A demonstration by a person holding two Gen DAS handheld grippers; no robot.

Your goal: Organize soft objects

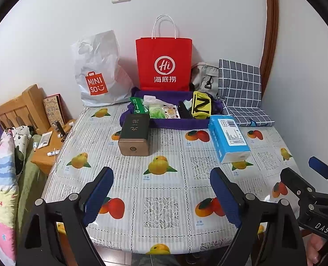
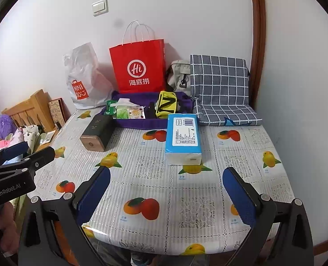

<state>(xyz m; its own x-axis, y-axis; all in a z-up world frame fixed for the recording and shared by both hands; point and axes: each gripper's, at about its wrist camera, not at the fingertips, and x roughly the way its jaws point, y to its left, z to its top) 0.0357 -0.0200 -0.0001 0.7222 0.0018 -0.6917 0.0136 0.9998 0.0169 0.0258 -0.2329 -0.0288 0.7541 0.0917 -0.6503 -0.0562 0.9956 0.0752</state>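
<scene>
both tongs (image 1: 161,197) (image 2: 166,197) spread over the table (image 1: 164,177); only the left view shows what seems a nightstand (image 1: 51,146).

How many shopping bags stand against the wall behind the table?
2: a white plastic Miniso bag at the left, and a red paper bag with white handles right of it. Others may be hidden behind them.

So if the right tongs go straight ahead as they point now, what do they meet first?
Most likely the blue tissue pack: it lies almost centered ahead of the open right tongs, with only bare tablecloth between. Depth is hard to judge, so they might pass above it.
</scene>
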